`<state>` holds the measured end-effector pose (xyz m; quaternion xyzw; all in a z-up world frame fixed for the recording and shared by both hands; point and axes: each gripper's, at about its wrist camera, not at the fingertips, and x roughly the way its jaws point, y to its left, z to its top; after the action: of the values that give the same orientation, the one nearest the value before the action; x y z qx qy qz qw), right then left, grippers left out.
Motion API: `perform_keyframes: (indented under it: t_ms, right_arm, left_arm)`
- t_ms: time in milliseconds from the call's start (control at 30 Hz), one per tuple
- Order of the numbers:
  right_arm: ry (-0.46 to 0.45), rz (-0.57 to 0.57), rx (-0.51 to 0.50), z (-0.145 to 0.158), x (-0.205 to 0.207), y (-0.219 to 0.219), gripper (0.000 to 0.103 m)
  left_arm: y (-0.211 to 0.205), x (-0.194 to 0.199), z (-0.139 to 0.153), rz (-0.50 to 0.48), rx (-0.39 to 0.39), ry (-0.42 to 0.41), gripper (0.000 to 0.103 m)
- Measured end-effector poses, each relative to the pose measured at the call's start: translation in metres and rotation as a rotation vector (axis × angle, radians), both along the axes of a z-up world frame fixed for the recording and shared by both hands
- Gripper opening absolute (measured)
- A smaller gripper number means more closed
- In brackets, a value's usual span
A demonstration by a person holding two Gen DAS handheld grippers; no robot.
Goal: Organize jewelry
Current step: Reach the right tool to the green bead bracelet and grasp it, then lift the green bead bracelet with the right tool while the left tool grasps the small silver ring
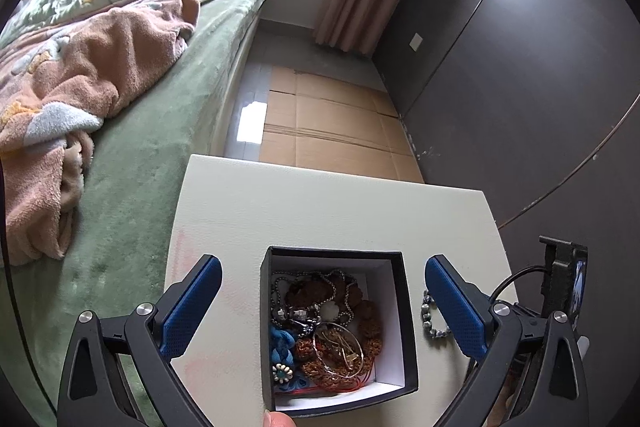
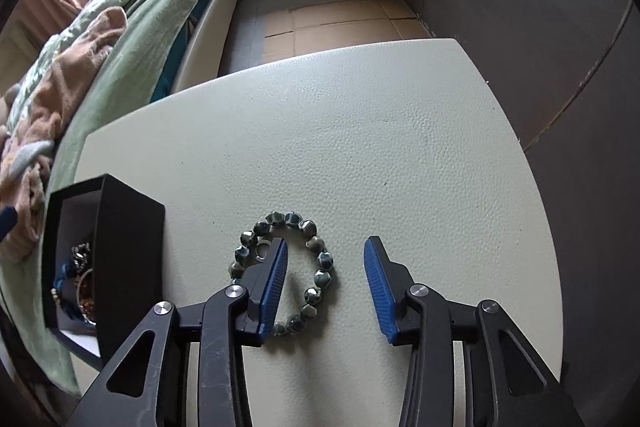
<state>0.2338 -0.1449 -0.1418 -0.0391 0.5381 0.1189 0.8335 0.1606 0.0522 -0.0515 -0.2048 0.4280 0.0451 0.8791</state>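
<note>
Left wrist view runs from a bed [image 1: 168,155] with a green cover and a crumpled peach blanket [image 1: 80,99] on the far left, across to a cream tabletop [image 1: 320,211]. The left hand-held gripper [image 1: 324,273] hangs above the tabletop with its blue pads spread wide, holding nothing. Between the pads, lower down, sits an open black jewelry box [image 1: 406,311] with a white lining. Inside it lie a tangle of dark bead chains, brown knobbly beads, a thin metal bangle, a red cord and a blue fabric flower. A fingertip [image 1: 278,419] shows at the bottom edge, just by the box's near wall. To the right of the box, partly behind the right pad, a grey-green beaded bracelet [image 1: 430,319] lies on the tabletop.

Right wrist view shows the same box [image 2: 132,267] at the left, near the bracelet [image 2: 316,247] but apart from it. The right hand-held gripper [image 2: 325,251] is partly open and straddles the right side of the bead loop: its left pad reaches inside the loop, its right pad stands outside on bare tabletop [image 2: 360,131]. The pads do not press the beads.
</note>
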Motion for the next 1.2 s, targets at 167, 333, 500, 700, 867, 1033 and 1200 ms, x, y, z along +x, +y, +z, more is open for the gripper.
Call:
perform_keyframes:
  t_ms: [167, 333, 500, 700, 867, 1033, 1200]
  right_arm:
    - [-0.003, 0.055, -0.049, 0.002, -0.003, 0.006, 0.010]
    - [-0.011, 0.023, 0.111, 0.024, -0.006, -0.020, 0.010]
    - [-0.021, -0.006, 0.295, 0.046, -0.010, -0.049, 0.010]
    - [-0.026, -0.030, 0.422, 0.059, -0.006, -0.071, 0.010]
    - [-0.052, -0.058, 0.491, 0.072, -0.006, -0.089, 0.010]
    - [-0.081, -0.128, 0.551, 0.081, 0.000, -0.119, 0.010]
    - [-0.088, -0.185, 0.591, 0.081, 0.010, -0.146, 0.010]
  left_arm:
    - [-0.002, 0.004, -0.005, -0.002, -0.028, 0.020, 0.102]
    - [-0.019, 0.007, -0.002, -0.033, -0.027, 0.017, 0.102]
    - [-0.048, 0.015, 0.004, -0.107, -0.047, -0.010, 0.101]
    - [-0.086, 0.026, 0.005, -0.210, -0.010, -0.015, 0.092]
    - [-0.114, 0.039, -0.006, -0.271, 0.012, 0.022, 0.074]
    - [-0.141, 0.052, -0.023, -0.336, 0.041, 0.089, 0.059]
    - [-0.161, 0.069, -0.043, -0.357, 0.070, 0.193, 0.049]
